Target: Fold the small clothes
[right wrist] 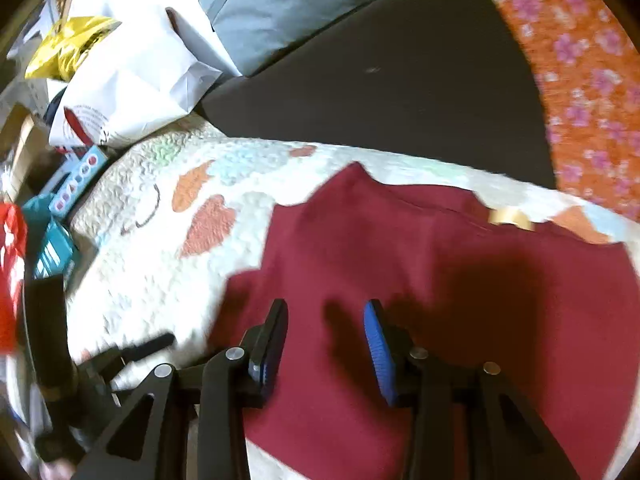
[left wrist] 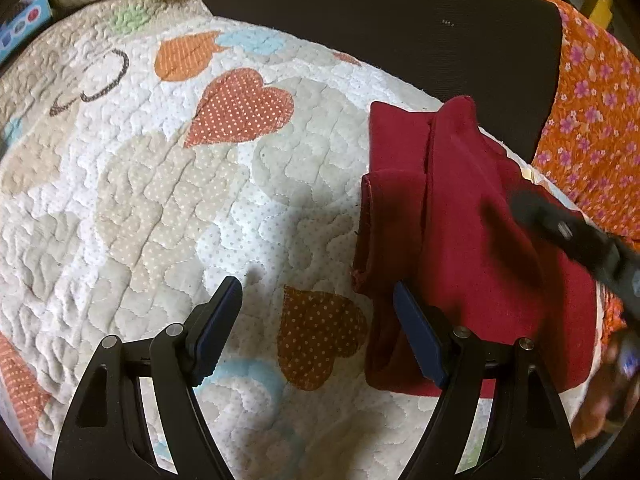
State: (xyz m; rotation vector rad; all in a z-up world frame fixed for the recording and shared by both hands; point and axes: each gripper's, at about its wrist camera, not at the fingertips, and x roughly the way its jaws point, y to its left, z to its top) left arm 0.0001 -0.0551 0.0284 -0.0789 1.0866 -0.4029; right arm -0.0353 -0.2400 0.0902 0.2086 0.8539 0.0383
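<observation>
A dark red small garment [left wrist: 460, 216] lies partly folded on a quilted heart-pattern blanket [left wrist: 160, 184], at the right of the left wrist view. My left gripper [left wrist: 316, 300] is open and empty, hovering over the quilt just left of the garment's edge. The right gripper's arm [left wrist: 576, 236] shows blurred above the garment's right side. In the right wrist view the same garment [right wrist: 420, 256] fills the middle, and my right gripper [right wrist: 326, 320] is open and empty just above it. The quilt [right wrist: 160, 264] extends to the left.
A dark cushion [left wrist: 380, 28] lies behind the quilt, with an orange floral cloth [left wrist: 592, 108] to its right. In the right wrist view, white bags [right wrist: 132, 80], a grey pillow [right wrist: 288, 8] and blue boxes [right wrist: 60, 208] crowd the far left.
</observation>
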